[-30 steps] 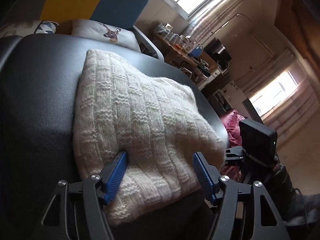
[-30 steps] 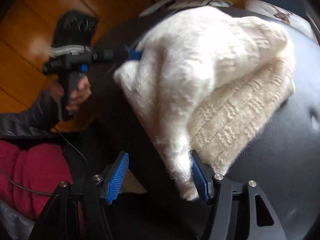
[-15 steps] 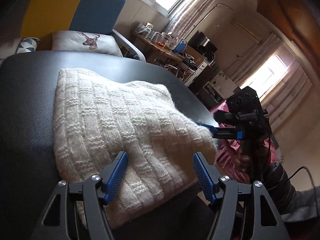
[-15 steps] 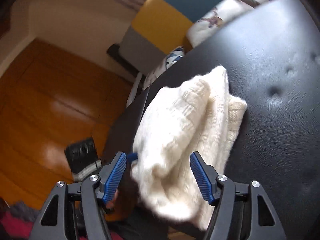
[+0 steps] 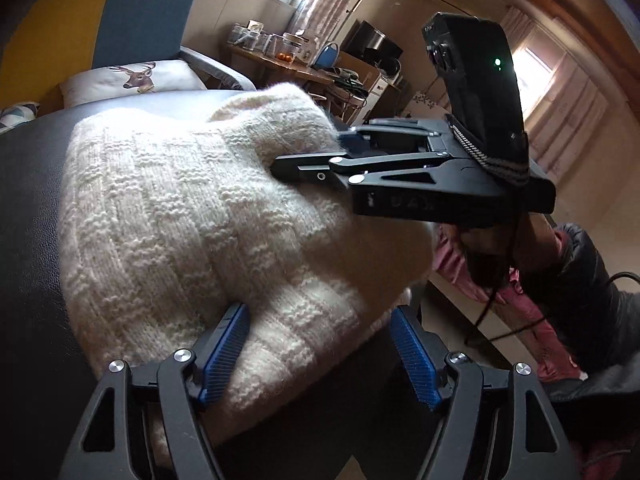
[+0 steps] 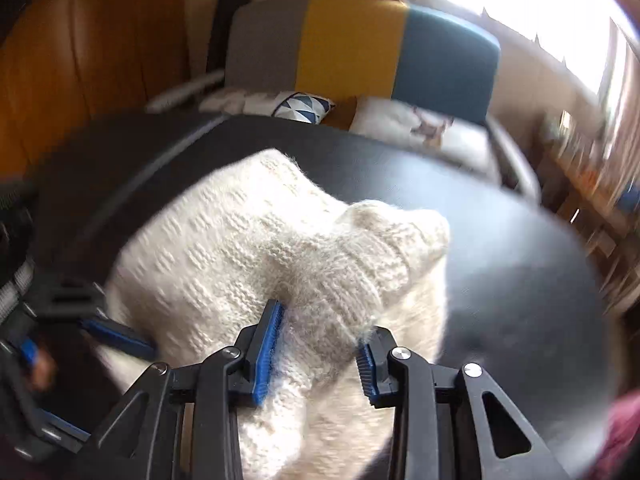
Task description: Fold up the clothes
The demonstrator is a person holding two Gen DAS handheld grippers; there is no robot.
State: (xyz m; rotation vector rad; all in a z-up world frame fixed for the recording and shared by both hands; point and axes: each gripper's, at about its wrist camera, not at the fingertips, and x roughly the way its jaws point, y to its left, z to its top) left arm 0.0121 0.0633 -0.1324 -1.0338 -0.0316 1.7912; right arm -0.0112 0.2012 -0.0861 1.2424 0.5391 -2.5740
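A cream knitted sweater [image 5: 180,208] lies folded in a thick bundle on the black padded table [image 5: 28,240]. My left gripper [image 5: 318,356] is open at the bundle's near edge, and its left pad [image 5: 224,350] presses against the knit. The right gripper [image 5: 344,144] comes in from the right and pinches a raised fold at the far side. In the right wrist view, the right gripper [image 6: 318,360] has a thick bunch of sweater [image 6: 248,240] squeezed between its blue pads. The left gripper's fingers [image 6: 116,336] show at the left of that view, blurred.
A chair with a grey, yellow and blue back [image 6: 360,48] and cushions [image 5: 136,76] stands behind the table. A cluttered desk [image 5: 288,56] sits by the window. Dark red cloth [image 5: 520,312] and a dark sleeve [image 5: 580,272] are at the right, beyond the table edge.
The right gripper has swung over the sweater and narrowed onto a raised fold of it. The left gripper stays open at the near edge, and the sweater has bunched up higher.
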